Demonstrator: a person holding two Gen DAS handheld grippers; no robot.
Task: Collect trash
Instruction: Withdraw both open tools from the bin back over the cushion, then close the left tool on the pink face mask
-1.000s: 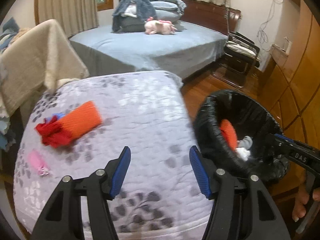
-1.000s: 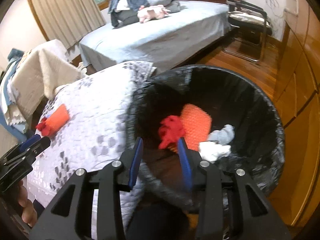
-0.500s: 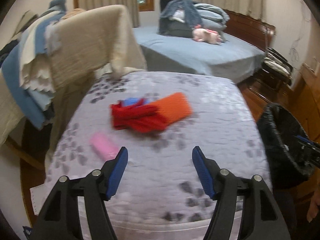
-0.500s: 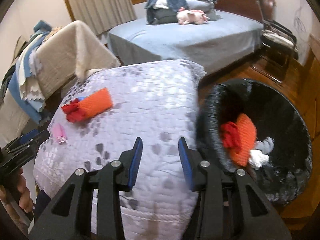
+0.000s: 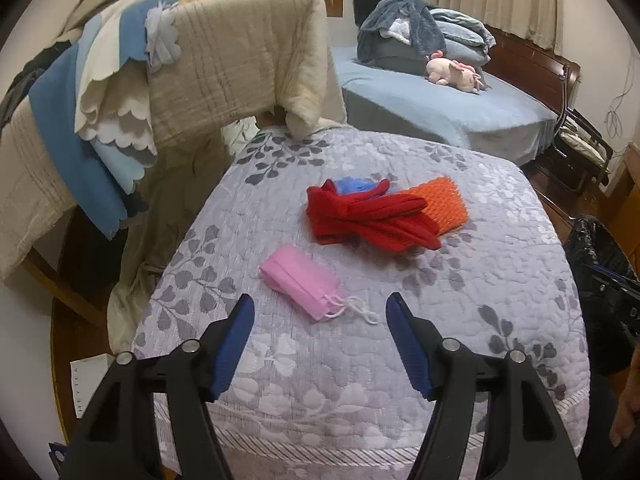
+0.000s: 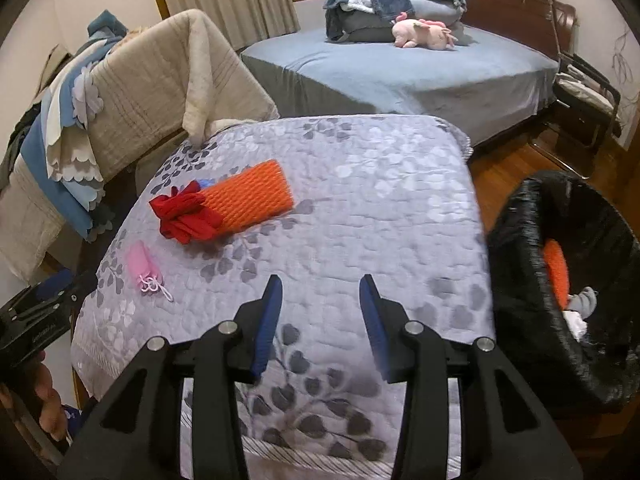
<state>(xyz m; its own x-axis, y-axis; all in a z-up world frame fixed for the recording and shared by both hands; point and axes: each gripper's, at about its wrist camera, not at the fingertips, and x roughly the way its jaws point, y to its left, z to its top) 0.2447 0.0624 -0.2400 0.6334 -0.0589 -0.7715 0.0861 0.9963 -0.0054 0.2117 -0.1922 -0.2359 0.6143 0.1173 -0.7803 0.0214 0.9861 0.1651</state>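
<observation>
On the quilt [image 5: 460, 280] we list a pink mask [image 5: 302, 282], red glove [image 5: 368, 220], orange sleeve [image 5: 442, 206]; bin [image 6: 516, 280] alongside; left gripper [image 5: 320, 340] and right gripper [image 6: 320, 322] both spread, empty.

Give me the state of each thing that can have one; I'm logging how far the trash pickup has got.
left gripper: open, empty, above the quilt.
right gripper: open, empty.
pink mask: folded, lying on the quilt, ear loops loose.
red cloth: crumpled, overlapping the orange foam sleeve.
orange foam sleeve: lying flat.
blue item: mostly hidden under the red cloth.
trash bin: open, black-lined, partly filled.
</observation>
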